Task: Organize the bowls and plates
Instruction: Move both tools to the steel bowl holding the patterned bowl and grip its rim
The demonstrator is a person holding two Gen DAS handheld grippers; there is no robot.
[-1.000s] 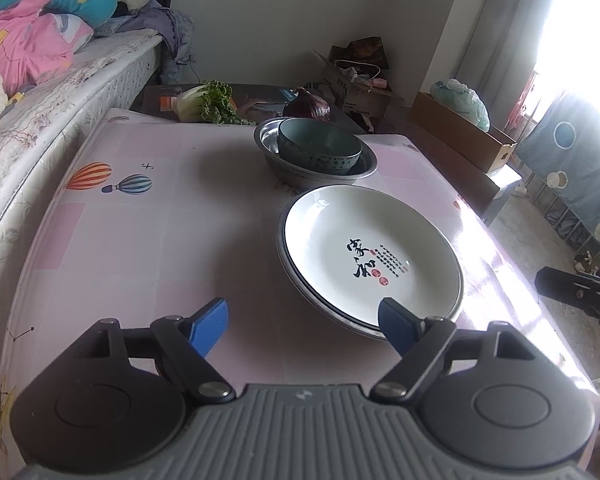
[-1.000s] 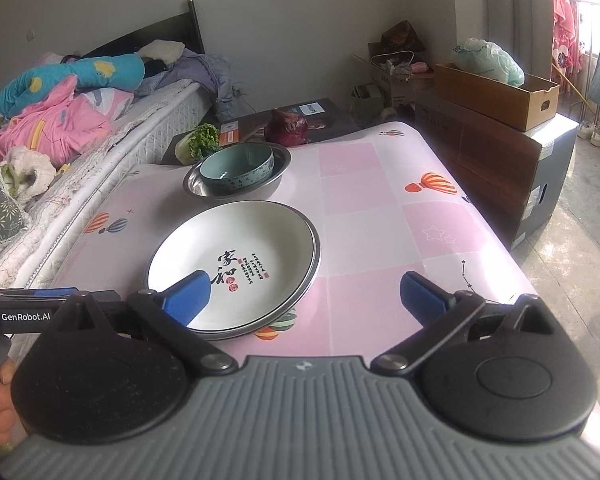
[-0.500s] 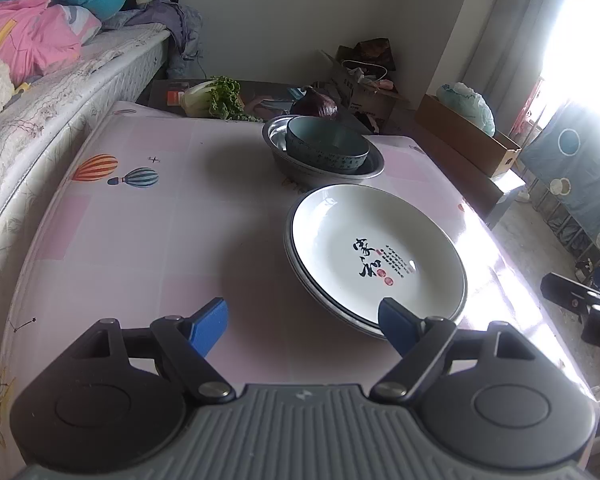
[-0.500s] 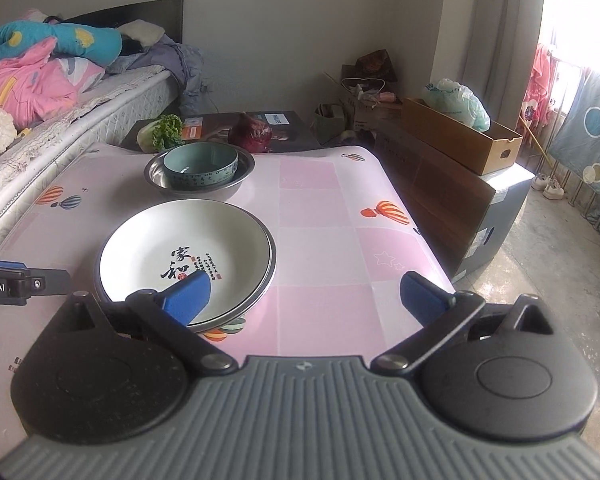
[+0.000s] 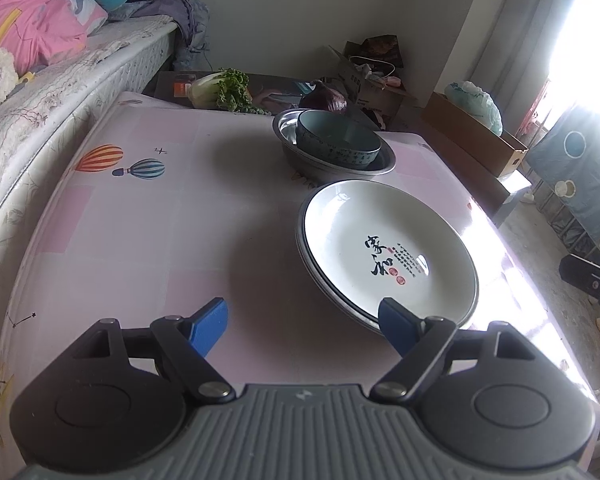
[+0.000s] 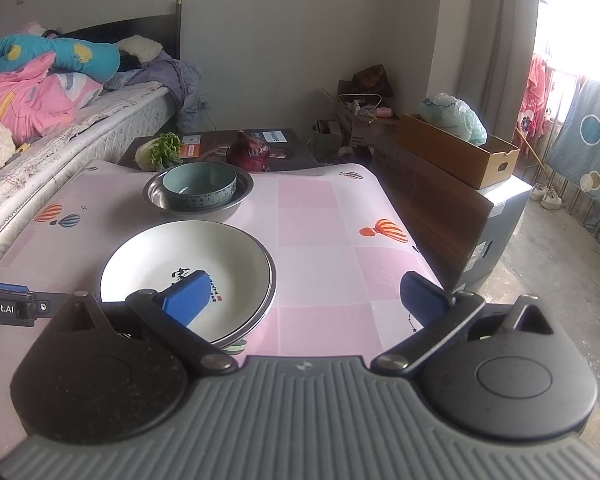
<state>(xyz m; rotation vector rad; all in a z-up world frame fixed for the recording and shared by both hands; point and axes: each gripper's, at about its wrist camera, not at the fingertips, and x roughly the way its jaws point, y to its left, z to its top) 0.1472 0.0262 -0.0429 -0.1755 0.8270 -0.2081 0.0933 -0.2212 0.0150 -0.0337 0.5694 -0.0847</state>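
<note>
Pink balloon-print table (image 5: 148, 216) w/ stacked plates (image 5: 388, 252) & metal basin (image 5: 332, 164).

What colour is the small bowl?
Pale blue-green bowl, clearest in the right wrist view.

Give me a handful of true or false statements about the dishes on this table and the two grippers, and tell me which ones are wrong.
1. The teal bowl sits inside the metal basin. True.
2. The white plate lies on top of another plate. True.
3. The left gripper is shut on the white plate. False: its jaws stand open with nothing between them.
4. The red onion is inside the teal bowl. False: it sits beyond the table's far edge, behind the basin.
5. The right gripper is open and holds nothing. True.
</note>
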